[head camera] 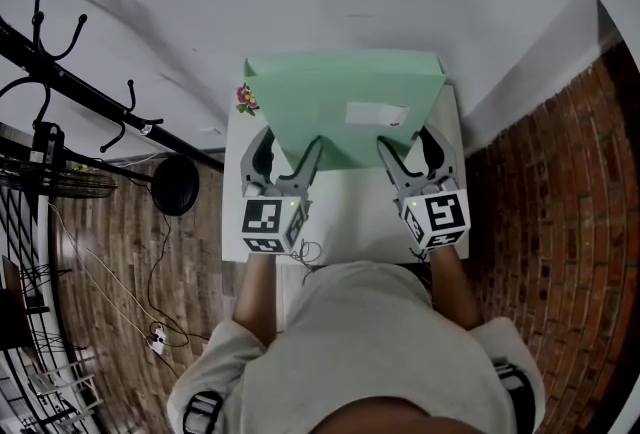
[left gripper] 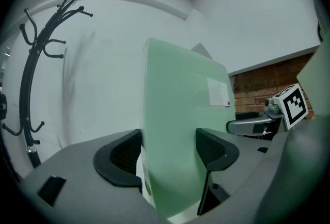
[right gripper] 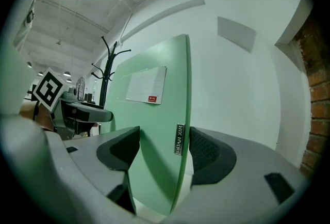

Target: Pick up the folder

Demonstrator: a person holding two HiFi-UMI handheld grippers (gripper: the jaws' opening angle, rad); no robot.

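Left tongs (head camera: 290, 144), right tongs (head camera: 408, 142), folder (head camera: 340, 92) (base hidden)

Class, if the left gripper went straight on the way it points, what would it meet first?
The pale green box folder clamped in the left gripper; beyond it, probably the white wall.

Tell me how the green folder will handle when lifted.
Probably stiff: the folder looks flat though gripped only at its near edge by the left gripper and right gripper. Its smooth faces may slip.
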